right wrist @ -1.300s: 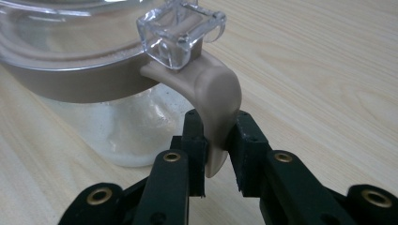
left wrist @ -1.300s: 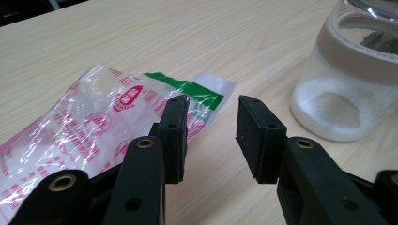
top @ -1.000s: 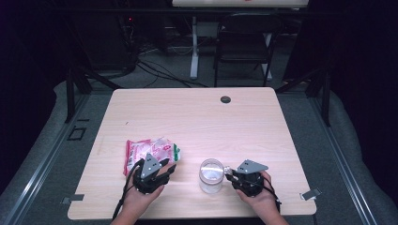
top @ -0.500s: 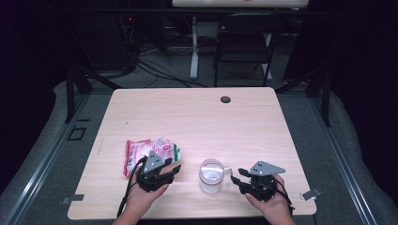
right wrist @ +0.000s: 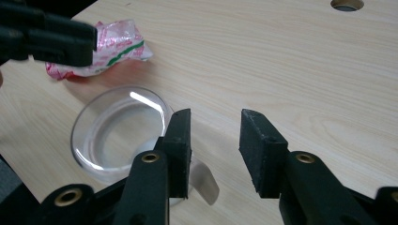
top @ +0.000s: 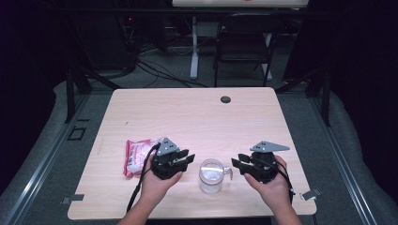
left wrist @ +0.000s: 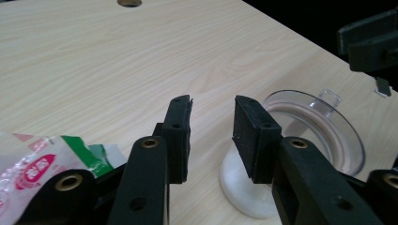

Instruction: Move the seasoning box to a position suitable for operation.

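I take the clear mug (top: 211, 175) as my landmark: it stands upright near the front edge of the desk (top: 197, 117), roughly midway between my two hands, its handle pointing to its right. It holds nothing that I can see, though its base looks whitish in the left gripper view (left wrist: 244, 187).

My left gripper (top: 185, 158) sits just to the left of the mug, held in my left hand (top: 157, 180), its jaws aimed toward the mug. In its own view the jaws stand apart with bare desk between them, so it is released and grasps nothing; the mug's rim shows just past the right-hand jaw.

My right gripper (top: 238, 163) is just to the right of the mug, in my right hand (top: 272, 185), jaws pointing at the handle. In the right gripper view the jaws are also spread with nothing between them, and the handle (right wrist: 204, 178) lies low beside the left-hand jaw; I cannot tell whether they touch.

A pink and white packet (top: 136, 154) with a green stripe lies flat on the desk farther left of the mug, partly under my left gripper. A round cable hole (top: 225, 99) sits near the desk's far edge, well beyond the mug.
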`<state>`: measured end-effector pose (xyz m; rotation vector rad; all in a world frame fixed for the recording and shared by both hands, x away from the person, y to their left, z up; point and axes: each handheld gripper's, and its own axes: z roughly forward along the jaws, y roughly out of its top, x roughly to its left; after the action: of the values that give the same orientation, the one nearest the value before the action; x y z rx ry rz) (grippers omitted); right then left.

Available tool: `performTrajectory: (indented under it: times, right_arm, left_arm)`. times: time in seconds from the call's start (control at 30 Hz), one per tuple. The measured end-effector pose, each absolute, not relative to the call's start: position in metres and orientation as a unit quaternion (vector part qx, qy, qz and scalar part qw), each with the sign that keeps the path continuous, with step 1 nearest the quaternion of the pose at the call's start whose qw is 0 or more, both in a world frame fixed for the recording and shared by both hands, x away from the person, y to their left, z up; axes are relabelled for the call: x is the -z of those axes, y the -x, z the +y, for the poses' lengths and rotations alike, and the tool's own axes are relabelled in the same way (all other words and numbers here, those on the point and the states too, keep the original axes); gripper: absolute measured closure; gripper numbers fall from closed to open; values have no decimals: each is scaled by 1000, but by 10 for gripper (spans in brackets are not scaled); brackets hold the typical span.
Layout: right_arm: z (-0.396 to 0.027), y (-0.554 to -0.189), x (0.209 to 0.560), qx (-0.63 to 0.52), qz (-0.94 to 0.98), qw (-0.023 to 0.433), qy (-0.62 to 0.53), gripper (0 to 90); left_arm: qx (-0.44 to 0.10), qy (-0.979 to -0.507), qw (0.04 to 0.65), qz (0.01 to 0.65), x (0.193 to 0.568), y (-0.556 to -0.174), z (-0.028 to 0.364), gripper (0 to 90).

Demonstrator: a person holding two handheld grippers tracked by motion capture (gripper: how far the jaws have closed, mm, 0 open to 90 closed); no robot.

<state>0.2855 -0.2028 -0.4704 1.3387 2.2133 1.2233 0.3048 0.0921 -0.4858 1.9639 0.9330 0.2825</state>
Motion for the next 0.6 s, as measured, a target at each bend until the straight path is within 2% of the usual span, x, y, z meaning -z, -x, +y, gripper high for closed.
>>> performTrajectory:
  times: [0.1, 0.23, 0.3, 0.47, 0.6]
  right_arm:
    - [-198, -285, 473, -431, 760, 116, -473, 694]
    - [-196, -284, 478, -422, 759, 111, -483, 696]
    - [-197, -284, 482, -426, 754, 97, -491, 710]
    - [-198, -282, 484, -428, 750, 91, -495, 745]
    - [-195, -282, 485, -430, 751, 96, -492, 789]
  left_arm:
    - [-108, -806, 453, 366, 488, -301, 89, 714]
    - [-99, -817, 447, 351, 491, -295, 88, 744]
    - [-93, -823, 444, 341, 494, -291, 89, 798]
    - [-85, -834, 434, 330, 499, -287, 89, 893]
    - [-75, -840, 429, 323, 502, -286, 91, 900]
